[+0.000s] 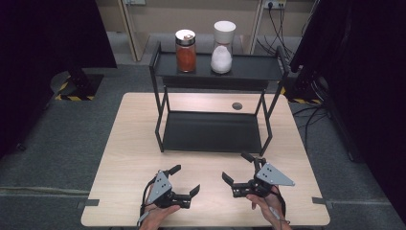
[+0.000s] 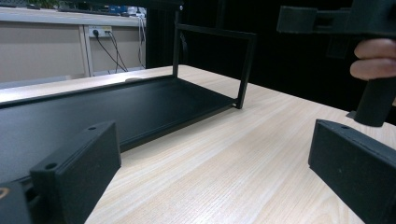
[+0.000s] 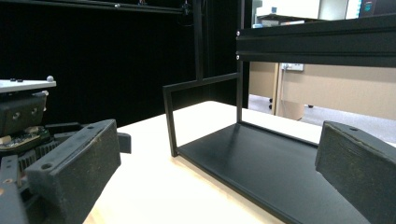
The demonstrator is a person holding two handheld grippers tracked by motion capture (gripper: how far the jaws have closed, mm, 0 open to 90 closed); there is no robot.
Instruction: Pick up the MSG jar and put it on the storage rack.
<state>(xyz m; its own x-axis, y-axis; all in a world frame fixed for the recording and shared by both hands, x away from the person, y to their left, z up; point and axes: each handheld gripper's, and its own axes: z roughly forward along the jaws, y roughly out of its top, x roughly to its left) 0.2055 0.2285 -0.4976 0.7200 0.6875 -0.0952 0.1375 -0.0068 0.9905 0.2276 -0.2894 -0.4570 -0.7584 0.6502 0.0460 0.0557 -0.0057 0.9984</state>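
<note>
A black two-tier metal rack (image 1: 213, 132) stands at the table's far middle. On its top shelf (image 1: 253, 67) stand a clear jar of orange-red powder (image 1: 186, 51) and a white-capped jar of white powder (image 1: 222, 48). Its lower shelf (image 2: 116, 107) is bare. My left gripper (image 1: 186, 179) rests low over the table near the front edge, open, with nothing between its jaws (image 2: 215, 172). My right gripper (image 1: 236, 167) is beside it to the right, also open and holding nothing (image 3: 217, 170). Both point towards the rack.
The light wooden table (image 1: 134, 143) has bare wood on both sides of the rack and in front of it. A small dark round spot (image 1: 237, 106) lies behind the rack. Grey floor, cables and dark curtains surround the table.
</note>
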